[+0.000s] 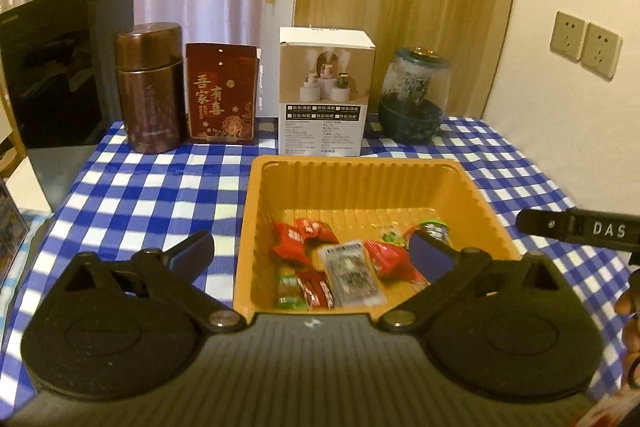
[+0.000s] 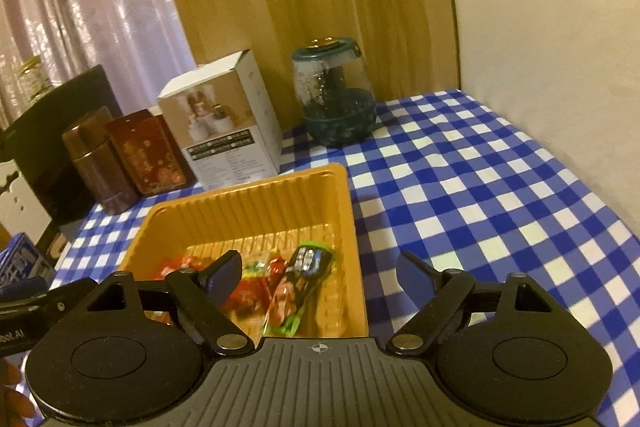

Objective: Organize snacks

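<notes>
An orange plastic tray (image 1: 360, 183) stands on the blue-and-white checked cloth and holds several small snack packets. Among them are red packets (image 1: 296, 239), a clear grey packet (image 1: 352, 279) and a green one (image 1: 289, 291). My left gripper (image 1: 312, 251) hovers over the tray's near edge, open wide, with nothing between its pads. In the right wrist view the same tray (image 2: 248, 211) shows a long green-edged packet (image 2: 298, 291) lying near its right wall. My right gripper (image 2: 320, 275) is open above the tray's near right corner and holds nothing.
Along the back stand a brown tin (image 1: 149, 87), a red box (image 1: 222, 93), a white carton (image 1: 326, 91) and a glass jar with a dark teal base (image 1: 414, 95). A black appliance (image 1: 52, 67) fills the left. Checked cloth (image 2: 480, 187) stretches right of the tray to the wall.
</notes>
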`<state>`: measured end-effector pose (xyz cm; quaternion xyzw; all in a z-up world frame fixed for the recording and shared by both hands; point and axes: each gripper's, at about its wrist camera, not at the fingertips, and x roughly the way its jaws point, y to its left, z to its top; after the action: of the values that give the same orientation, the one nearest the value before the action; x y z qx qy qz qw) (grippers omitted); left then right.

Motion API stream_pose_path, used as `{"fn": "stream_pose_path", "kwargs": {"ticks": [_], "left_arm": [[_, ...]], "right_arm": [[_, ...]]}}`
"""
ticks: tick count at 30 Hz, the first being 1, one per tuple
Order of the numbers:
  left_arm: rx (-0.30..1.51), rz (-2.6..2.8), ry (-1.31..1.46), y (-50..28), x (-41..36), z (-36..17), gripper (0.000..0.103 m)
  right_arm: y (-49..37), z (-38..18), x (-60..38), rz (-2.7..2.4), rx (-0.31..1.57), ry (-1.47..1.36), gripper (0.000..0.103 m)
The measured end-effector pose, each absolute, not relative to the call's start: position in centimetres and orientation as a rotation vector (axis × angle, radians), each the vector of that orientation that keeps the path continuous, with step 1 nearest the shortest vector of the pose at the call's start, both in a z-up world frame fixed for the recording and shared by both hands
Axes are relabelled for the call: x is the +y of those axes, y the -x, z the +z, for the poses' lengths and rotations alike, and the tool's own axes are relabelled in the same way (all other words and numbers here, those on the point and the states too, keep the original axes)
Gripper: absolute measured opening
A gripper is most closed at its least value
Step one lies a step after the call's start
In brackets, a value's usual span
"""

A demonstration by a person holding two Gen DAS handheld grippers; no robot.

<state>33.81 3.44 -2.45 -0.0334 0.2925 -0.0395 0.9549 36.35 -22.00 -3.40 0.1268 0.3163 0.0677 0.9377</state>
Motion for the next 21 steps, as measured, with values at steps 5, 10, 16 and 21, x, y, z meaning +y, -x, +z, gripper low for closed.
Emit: {"fn": "stream_pose_path", "kwargs": {"ticks": [5,10,16,21], "left_arm": [[0.578,-0.056,0.083,-29.9,3.0,-0.7,0.103],[0.603,-0.065,0.113,-25.5,2.3,0.2,0.103],[0.628,-0.054,0.111,-19.8,1.5,1.3,0.103],[0.621,-0.055,0.112,-14.9,0.9,2.8,0.103]], "right_arm": [[-32.8,-1.9,-21.7,0.161,0.640,-0.217,0.084],[-28.4,-1.1,-21.8,0.182,0.651,-0.199,0.084],[-22.3,-0.4,-23.0,0.198,0.683,-0.207,0.084],[-18.0,1.1,-24.1,0.193,0.693,-0.227,0.084]]}}
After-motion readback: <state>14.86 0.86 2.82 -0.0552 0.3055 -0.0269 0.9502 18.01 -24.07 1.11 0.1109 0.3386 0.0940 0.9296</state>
